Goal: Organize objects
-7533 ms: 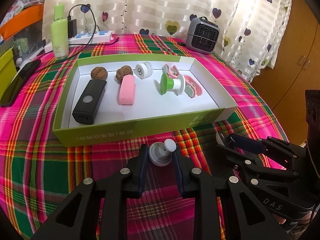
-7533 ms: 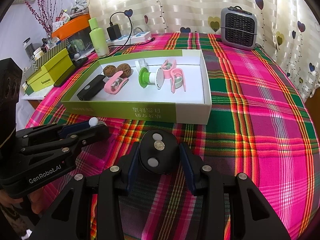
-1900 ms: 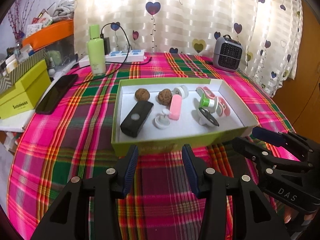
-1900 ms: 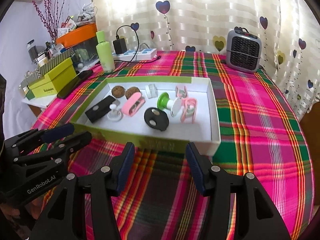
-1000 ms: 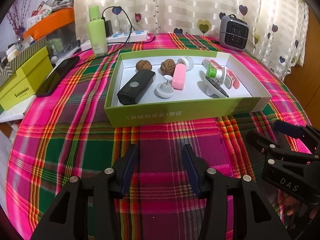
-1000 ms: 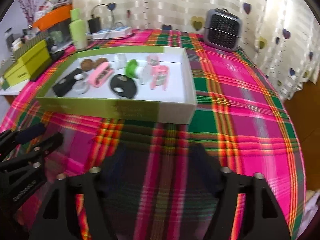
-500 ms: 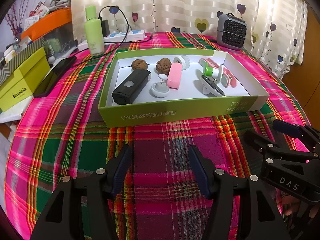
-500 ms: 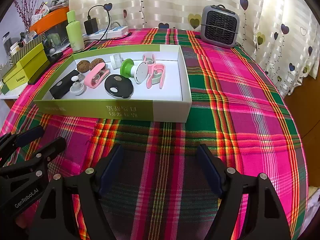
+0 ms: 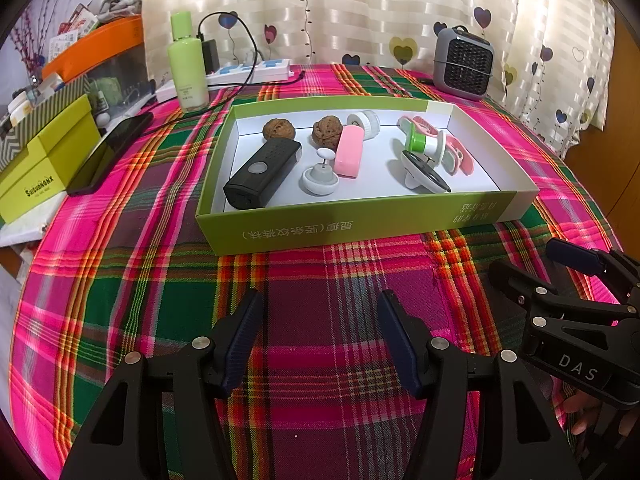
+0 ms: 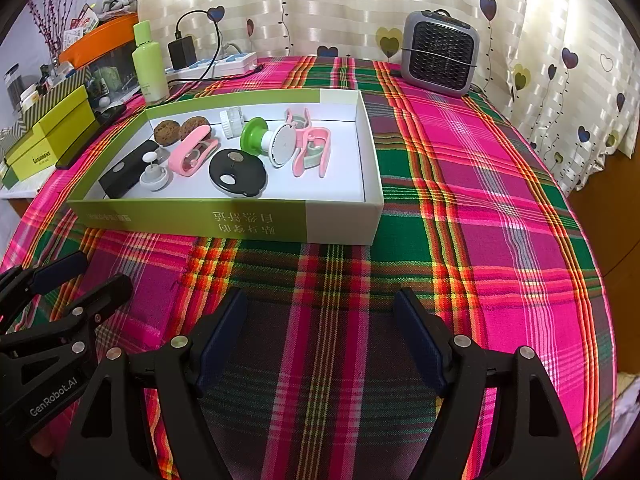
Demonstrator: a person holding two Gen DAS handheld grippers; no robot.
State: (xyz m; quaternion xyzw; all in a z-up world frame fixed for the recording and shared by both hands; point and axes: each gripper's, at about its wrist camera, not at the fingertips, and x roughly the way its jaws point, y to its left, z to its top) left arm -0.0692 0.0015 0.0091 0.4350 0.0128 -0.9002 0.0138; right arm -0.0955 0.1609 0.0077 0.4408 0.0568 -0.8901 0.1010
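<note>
A green cardboard box (image 9: 360, 224) (image 10: 192, 220) sits on the plaid tablecloth. Inside it lie a black device (image 9: 262, 172), a grey-white knob (image 9: 320, 178), a pink bar (image 9: 349, 151), two walnuts (image 9: 279, 129), a white jar (image 9: 364, 120), a black disc (image 10: 238, 172), a green-white spool (image 10: 264, 140) and pink clips (image 10: 314, 148). My left gripper (image 9: 320, 300) (image 10: 102, 270) hovers over the cloth in front of the box, open and empty. To its right, my right gripper (image 10: 320, 296) (image 9: 528, 258) is open too, with nothing between its fingers.
A grey heater (image 9: 464, 64) stands at the back right. A green bottle (image 9: 187, 64), a power strip (image 9: 248, 72) and a cable are at the back left. A phone (image 9: 110, 152) and a yellow-green box (image 9: 44, 160) lie left. The table edge curves down on the right.
The knob and the black disc, held earlier, now lie in the box. Both grippers have drawn back from the box, and their jaws stand wider than a second ago.
</note>
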